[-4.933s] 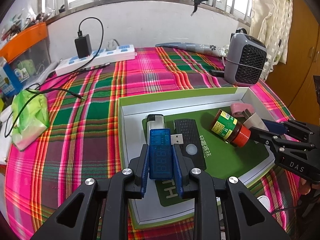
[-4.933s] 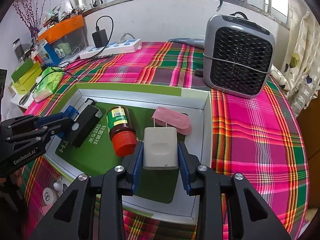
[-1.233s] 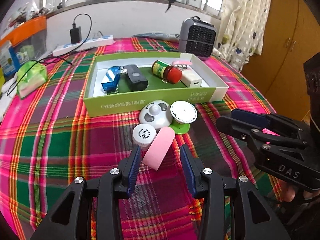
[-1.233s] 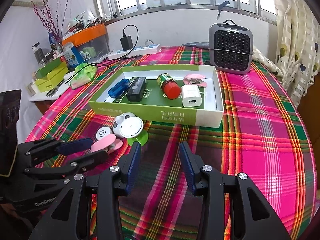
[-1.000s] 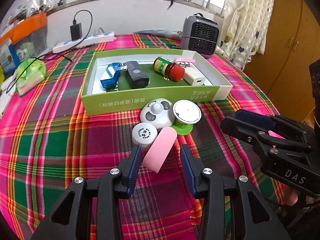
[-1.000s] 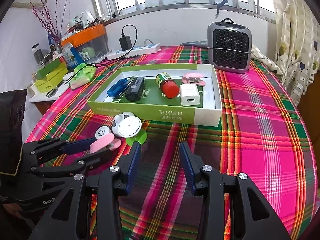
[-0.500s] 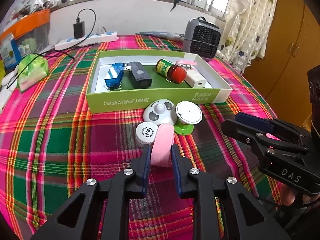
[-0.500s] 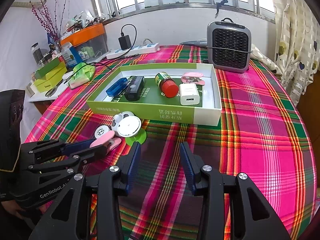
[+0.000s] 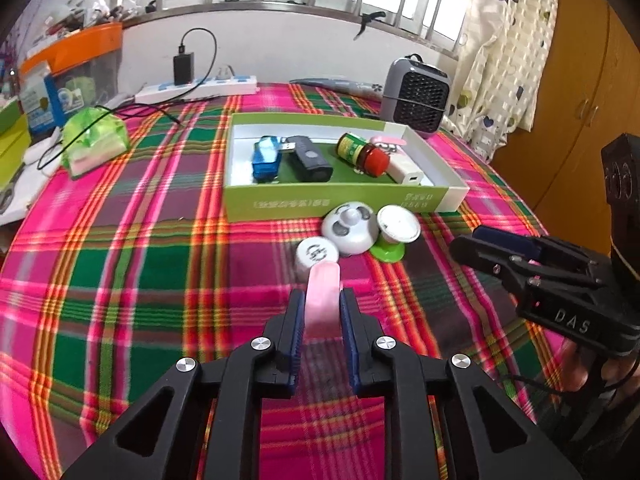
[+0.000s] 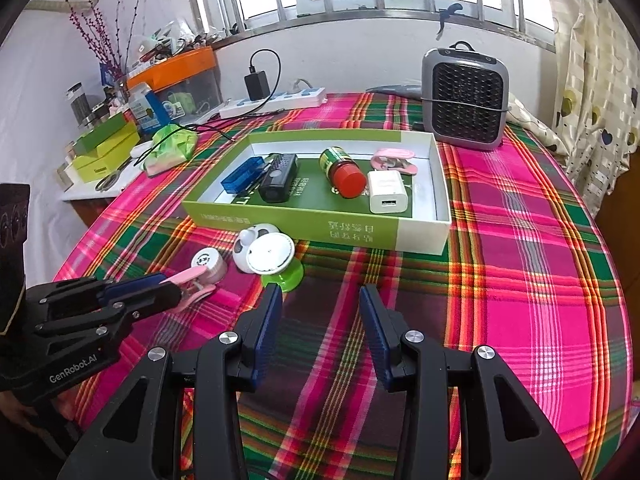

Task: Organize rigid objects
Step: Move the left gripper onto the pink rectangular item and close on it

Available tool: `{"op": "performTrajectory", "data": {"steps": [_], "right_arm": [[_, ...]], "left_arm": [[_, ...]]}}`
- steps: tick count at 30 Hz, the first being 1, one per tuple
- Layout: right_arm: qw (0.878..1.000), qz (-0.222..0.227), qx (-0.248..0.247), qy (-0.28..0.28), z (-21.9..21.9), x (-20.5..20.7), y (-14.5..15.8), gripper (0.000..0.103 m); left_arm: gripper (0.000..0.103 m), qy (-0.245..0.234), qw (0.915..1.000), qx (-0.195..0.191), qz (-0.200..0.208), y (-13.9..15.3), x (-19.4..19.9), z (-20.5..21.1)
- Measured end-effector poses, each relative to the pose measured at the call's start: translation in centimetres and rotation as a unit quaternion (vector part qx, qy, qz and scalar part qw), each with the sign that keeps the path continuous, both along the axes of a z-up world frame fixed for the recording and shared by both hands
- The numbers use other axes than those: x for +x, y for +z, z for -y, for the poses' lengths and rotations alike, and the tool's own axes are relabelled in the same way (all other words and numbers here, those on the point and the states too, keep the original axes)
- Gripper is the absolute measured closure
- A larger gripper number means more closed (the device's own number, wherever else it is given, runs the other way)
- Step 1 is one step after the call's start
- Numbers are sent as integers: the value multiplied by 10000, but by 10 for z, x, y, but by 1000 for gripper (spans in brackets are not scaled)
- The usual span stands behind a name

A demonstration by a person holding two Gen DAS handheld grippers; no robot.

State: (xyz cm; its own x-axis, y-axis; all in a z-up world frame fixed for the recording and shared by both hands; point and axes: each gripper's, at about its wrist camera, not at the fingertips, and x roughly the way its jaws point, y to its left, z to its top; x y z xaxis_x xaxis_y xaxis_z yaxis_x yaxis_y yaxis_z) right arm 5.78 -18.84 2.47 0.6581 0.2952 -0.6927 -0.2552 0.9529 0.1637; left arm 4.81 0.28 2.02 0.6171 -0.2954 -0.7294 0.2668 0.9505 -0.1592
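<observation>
the left tongs (image 9: pixel 322 308) are clamped on a pale pink plastic clip (image 9: pixel 322 298), which sits between the two blue pads low over the bench (image 9: pixel 120 264) with its bright plaid cloth. the tip of the clip is just beside a small white round cap (image 9: pixel 317 252). behind the cap stand a white round gadget with grey spots (image 9: pixel 349 229) and a white disc on a green base (image 9: pixel 396 232), which touch each other.

the right tongs (image 10: pixel 320 312) are apart and hold nothing; they hang over the cloth in front of the green base.

behind these things lies the shallow green and white cardboard box (image 10: pixel 304 226). inside it, from left to right in the right wrist view, are a blue usb tester (image 10: pixel 244 176), a black rectangular device (image 10: pixel 279 182), a small jar with a green label and a red lid (image 10: pixel 343 172), a white usb charger block (image 10: pixel 387 192) and a second pink clip (image 10: pixel 394 160). a grey fan heater (image 10: pixel 464 98) stands behind the box.
</observation>
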Motion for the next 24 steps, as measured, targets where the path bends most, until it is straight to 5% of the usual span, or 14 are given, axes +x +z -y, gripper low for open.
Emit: {"op": "performTrajectory", "data": {"steps": [24], "right_arm": [[9997, -12, -141, 184, -18, -2, 1, 61]], "left_arm": [[82, -169, 9993, 152, -296, -15, 15, 6]]}}
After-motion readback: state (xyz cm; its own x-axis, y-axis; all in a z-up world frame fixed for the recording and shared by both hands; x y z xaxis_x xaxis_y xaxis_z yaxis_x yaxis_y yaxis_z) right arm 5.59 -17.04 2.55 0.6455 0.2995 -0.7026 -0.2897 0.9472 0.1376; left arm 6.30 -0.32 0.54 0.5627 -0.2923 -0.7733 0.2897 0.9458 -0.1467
